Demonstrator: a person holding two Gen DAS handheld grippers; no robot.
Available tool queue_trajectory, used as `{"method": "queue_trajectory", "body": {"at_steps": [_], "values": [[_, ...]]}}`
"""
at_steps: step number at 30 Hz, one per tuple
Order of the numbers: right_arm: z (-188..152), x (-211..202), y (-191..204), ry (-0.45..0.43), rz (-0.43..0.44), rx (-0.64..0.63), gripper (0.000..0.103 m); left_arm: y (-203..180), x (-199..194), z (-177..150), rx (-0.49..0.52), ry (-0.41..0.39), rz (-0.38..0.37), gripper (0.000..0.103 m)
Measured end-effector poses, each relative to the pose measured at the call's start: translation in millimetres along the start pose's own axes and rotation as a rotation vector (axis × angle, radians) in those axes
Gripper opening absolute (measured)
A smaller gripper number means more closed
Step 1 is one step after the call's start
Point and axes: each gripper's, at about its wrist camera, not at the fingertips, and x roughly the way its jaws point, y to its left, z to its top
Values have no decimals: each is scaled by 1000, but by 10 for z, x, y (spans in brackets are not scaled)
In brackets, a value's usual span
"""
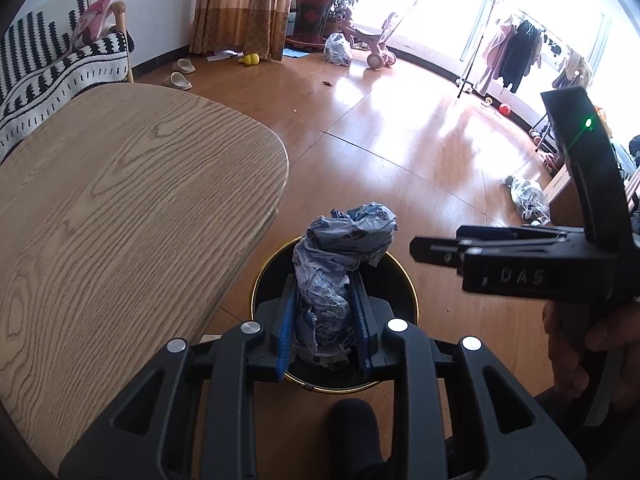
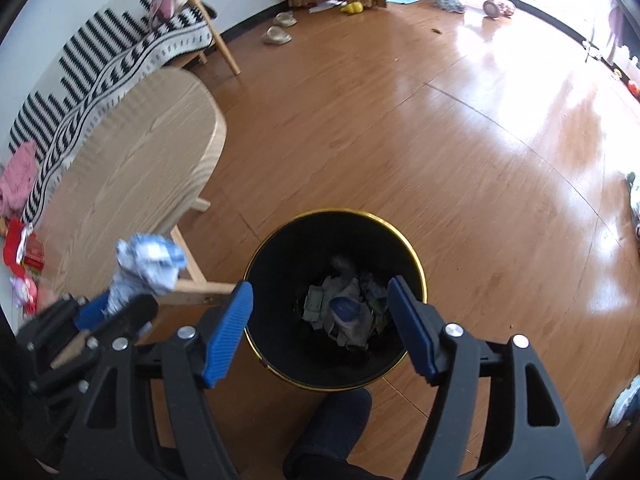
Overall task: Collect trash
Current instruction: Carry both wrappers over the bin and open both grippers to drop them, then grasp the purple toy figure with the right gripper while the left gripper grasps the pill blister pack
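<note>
My left gripper (image 1: 325,284) is shut on a crumpled blue-grey plastic wrapper (image 1: 340,252) and holds it above the black trash bin with a gold rim (image 1: 404,280). The same wrapper (image 2: 146,264) shows in the right wrist view, left of the bin (image 2: 280,240). My right gripper (image 2: 320,300) is open and empty, right over the bin's mouth. Paper and plastic scraps (image 2: 344,312) lie at the bin's bottom. The right gripper (image 1: 416,249) also shows at the right of the left wrist view.
An oval wooden table (image 1: 120,200) stands left of the bin. Red and pink wrappers (image 2: 22,256) lie on its near end. A striped sofa (image 2: 100,68) is behind it. A dark slipper (image 2: 332,424) is just in front of the bin. Bags (image 1: 528,196) lie on the floor.
</note>
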Motion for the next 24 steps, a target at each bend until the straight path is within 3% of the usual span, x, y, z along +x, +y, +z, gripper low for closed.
{"method": "queue_trajectory", "body": {"at_steps": [5, 6, 9, 15, 20, 24], "values": [[36, -103, -67, -43, 1, 33, 70, -37, 87, 15, 5, 18, -46, 26], [46, -124, -82, -53, 1, 40, 70, -58, 104, 22, 11, 19, -43, 30], [66, -180, -87, -78, 1, 51, 72, -71, 122, 35, 18, 10, -34, 68], [89, -216, 57, -82, 15, 28, 72, -7, -24, 25, 25, -11, -9, 76], [147, -260, 507, -98, 44, -51, 73, 279, -405, -20, -7, -68, 52, 92], [171, -209, 1125, -99, 73, -165, 73, 690, -806, -89, -73, -125, 137, 95]]}}
